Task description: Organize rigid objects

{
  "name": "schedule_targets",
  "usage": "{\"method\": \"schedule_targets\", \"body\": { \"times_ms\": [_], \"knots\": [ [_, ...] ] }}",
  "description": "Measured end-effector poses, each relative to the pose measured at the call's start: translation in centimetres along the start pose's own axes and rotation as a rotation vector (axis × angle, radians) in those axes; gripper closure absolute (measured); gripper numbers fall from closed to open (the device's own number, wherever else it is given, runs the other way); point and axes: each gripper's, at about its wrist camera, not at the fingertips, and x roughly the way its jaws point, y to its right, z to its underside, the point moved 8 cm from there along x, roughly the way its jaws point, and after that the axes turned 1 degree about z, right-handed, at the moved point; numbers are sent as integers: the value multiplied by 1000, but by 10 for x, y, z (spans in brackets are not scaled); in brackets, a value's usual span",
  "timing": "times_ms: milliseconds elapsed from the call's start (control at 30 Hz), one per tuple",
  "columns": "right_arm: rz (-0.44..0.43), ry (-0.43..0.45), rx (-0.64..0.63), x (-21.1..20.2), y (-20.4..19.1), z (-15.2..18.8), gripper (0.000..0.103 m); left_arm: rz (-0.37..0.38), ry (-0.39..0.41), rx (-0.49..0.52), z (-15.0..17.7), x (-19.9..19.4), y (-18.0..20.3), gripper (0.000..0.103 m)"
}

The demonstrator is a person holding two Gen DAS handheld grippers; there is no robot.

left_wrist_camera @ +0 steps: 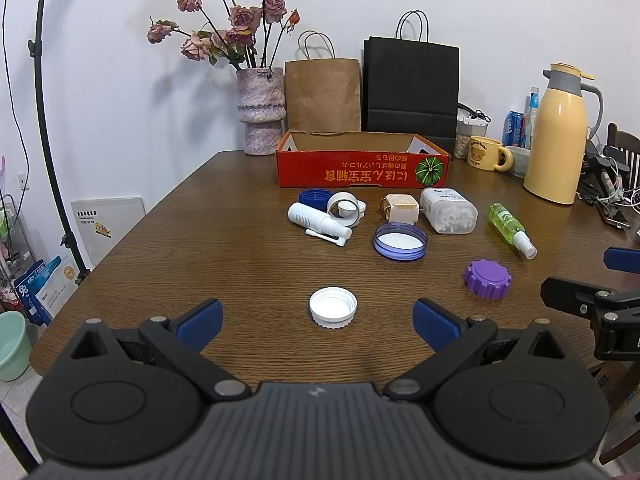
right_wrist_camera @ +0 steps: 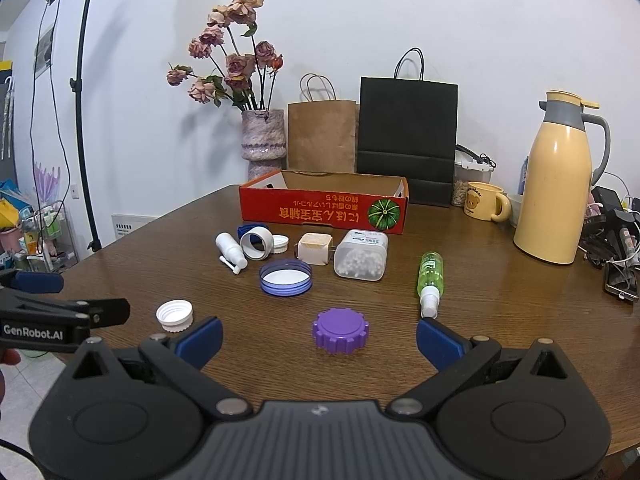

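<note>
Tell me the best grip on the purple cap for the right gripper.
Take the purple cap across its ribbed side wall, coming down from above. It lies flat, top face up, on the table, centred between the open right gripper's blue pads, clear of the green spray bottle. The ribs should help the pads hold.

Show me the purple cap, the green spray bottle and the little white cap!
purple cap (right_wrist_camera: pixel 340 330), right wrist view, on its flat top.
green spray bottle (right_wrist_camera: pixel 430 274), right wrist view, on its green body.
white cap (left_wrist_camera: pixel 333 307), left wrist view, on its open inside.
</note>
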Motion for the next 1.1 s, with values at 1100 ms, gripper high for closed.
{"method": "schedule_targets", "body": {
  "times_ms": [1100],
  "knots": [
    [-4, -34, -20, 21, -3, 1, 0, 3, -25, -6, -1, 20, -5, 0]
  ]
}}
